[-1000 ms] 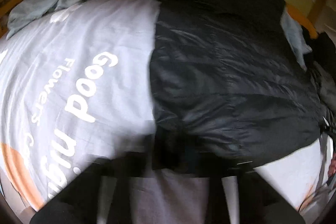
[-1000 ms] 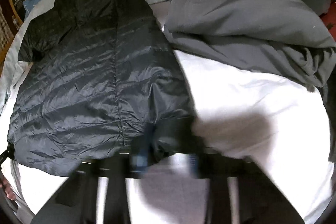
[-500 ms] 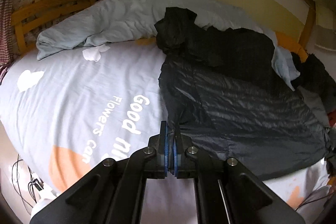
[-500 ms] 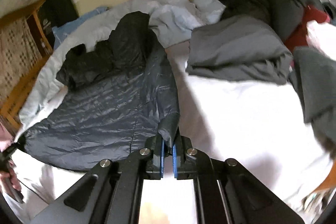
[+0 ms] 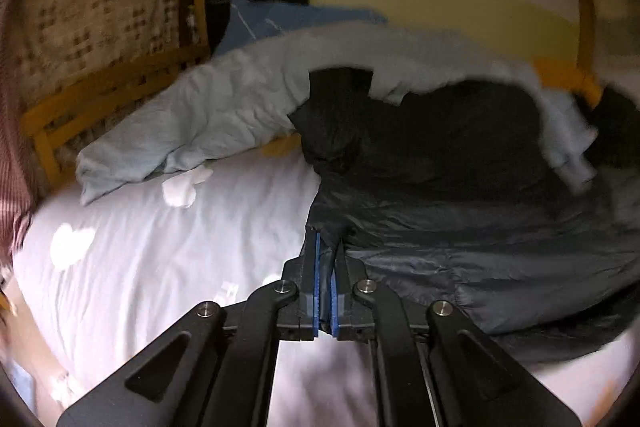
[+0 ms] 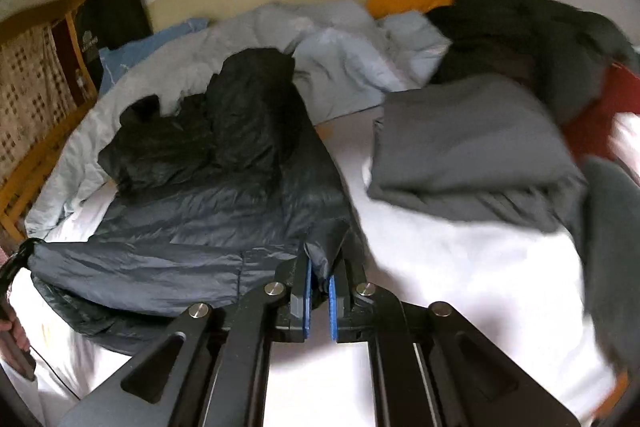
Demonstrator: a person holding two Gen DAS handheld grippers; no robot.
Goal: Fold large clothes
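A dark navy quilted puffer jacket (image 5: 460,211) lies spread on the white bed sheet (image 5: 160,247), its upper part bunched against a pale blue duvet. My left gripper (image 5: 326,247) is shut on one bottom hem corner of the jacket, lifted off the sheet. In the right wrist view the same jacket (image 6: 208,195) stretches to the left, and my right gripper (image 6: 320,267) is shut on the other hem corner. The left gripper shows at that view's far left edge (image 6: 20,259), holding its corner.
A pale blue duvet (image 5: 208,119) is heaped along the headboard side. A folded grey garment (image 6: 472,151), a dark green one (image 6: 540,39) and something red (image 6: 600,111) lie right of the jacket. A wooden bed frame (image 5: 80,99) runs along the left.
Both grippers have closed on the jacket's bottom hem corners and risen, pulling the hem up off the sheet. The views have tilted from looking down at the bed to looking along it.
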